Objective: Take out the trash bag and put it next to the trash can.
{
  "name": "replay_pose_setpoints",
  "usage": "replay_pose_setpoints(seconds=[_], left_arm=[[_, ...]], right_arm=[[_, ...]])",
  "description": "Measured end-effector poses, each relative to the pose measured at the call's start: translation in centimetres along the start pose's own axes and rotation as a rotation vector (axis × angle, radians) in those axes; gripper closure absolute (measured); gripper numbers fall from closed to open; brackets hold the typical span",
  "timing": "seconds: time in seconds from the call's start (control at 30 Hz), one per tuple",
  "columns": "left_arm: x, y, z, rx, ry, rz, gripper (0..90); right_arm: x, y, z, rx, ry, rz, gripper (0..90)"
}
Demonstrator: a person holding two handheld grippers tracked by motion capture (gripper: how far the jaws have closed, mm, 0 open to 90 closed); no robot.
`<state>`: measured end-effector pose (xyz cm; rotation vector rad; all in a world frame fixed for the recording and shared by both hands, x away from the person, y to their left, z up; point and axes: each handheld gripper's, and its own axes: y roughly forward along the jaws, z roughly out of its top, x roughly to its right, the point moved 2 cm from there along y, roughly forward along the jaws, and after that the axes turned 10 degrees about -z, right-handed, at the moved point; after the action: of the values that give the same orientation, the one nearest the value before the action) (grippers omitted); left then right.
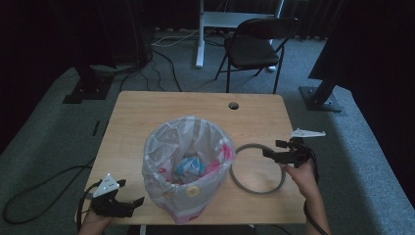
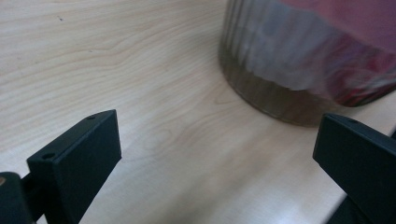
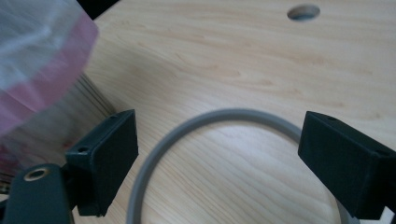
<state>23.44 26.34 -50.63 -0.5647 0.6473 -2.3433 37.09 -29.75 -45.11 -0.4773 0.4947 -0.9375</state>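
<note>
Desk (image 1: 147, 112) of pale wood, seen from above in a dim room, with a small waste bin (image 1: 188, 169) standing near its front edge. The bin is lined with a thin translucent bag (image 1: 161, 147) printed in pink and blue, its top draped loosely over the rim.

Just to the right of the bin, a grey ring (image 1: 258, 168) lies flat on the desk, close to the bin's side; whether they touch is unclear. It looks like the hoop that would clamp the bag to the bin, though that is a guess.

The right claw (image 1: 274, 150) hovers over the ring's right side. In the right gripper view its jaws stand wide apart, holding nothing, with the ring's arc (image 3: 219, 121) curving between them.

The left claw (image 1: 128, 192) sits at the desk's front left corner, near the bin. It is also wide open and empty, and the left gripper view looks along the bare wood at the bin's ribbed base (image 2: 275, 93).

Risks from here, as a judgement: the ring lies flat, so closing on it may pinch poorly and let it slide or skid away. The bag is loose, so a passing claw could snag it or pull it off the rim. The bin looks light and stands near the front edge, so a nudge could tip it off.
</note>
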Motion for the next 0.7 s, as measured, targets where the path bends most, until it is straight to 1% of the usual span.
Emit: replay_pose_setpoints(seconds=[0.03,0.1,0.17,0.2,0.27,0.3,0.33,0.4,0.43,0.47,0.53,0.6,0.63,0.7], left_arm=[[0.2,-0.3,0.0,0.003,-0.001,0.004,1.0],[0.6,-1.0,0.2,0.021,-0.003,-0.012,1.0],[1.2,-1.6,0.6,0.035,0.003,-0.019,1.0],[1.5,-1.9,0.8,0.036,0.011,-0.027,1.0],[2.2,-2.2,1.4,0.033,0.036,-0.032,1.0],[2.5,-2.4,1.7,0.032,0.044,-0.052,1.1],[2.8,-2.5,1.9,0.034,0.05,-0.061,1.0],[3.5,-2.7,2.5,0.038,0.069,-0.087,1.0],[3.8,-2.8,2.8,0.045,0.075,-0.096,1.0],[4.1,-2.9,3.0,0.044,0.084,-0.101,1.1],[4.6,-3.0,3.3,0.042,0.103,-0.111,1.0],[5.1,-3.1,3.7,0.043,0.109,-0.133,1.1],[5.4,-3.2,3.9,0.048,0.112,-0.14,1.1],[5.8,-3.3,4.3,0.049,0.128,-0.134,1.0]], right_arm=[[-0.2,-0.2,0.3,0.004,-0.008,0.002,11.8],[-0.6,-0.5,0.8,0.022,-0.011,0.016,11.8],[-0.9,-0.7,1.4,0.038,-0.025,0.009,11.8],[-1.1,-0.8,1.7,0.041,-0.027,0.02,11.8],[-1.6,-1.0,2.2,0.054,-0.038,0.018,11.8],[-1.7,-1.1,2.5,0.061,-0.047,0.025,11.8],[-1.9,-1.2,2.9,0.069,-0.048,0.022,11.8],[-2.4,-1.4,3.6,0.08,-0.059,0.037,11.8],[-2.6,-1.5,3.9,0.092,-0.064,0.037,11.9],[-2.9,-1.6,4.4,0.098,-0.069,0.051,12.2],[-3.4,-1.8,5.1,0.108,-0.08,0.059,12.6],[-4.2,-1.9,5.8,0.117,-0.099,0.074,12.6],[-4.6,-1.9,6.2,0.12,-0.11,0.079,12.6],[-5.4,-1.8,6.9,0.122,-0.131,0.091,12.6]])
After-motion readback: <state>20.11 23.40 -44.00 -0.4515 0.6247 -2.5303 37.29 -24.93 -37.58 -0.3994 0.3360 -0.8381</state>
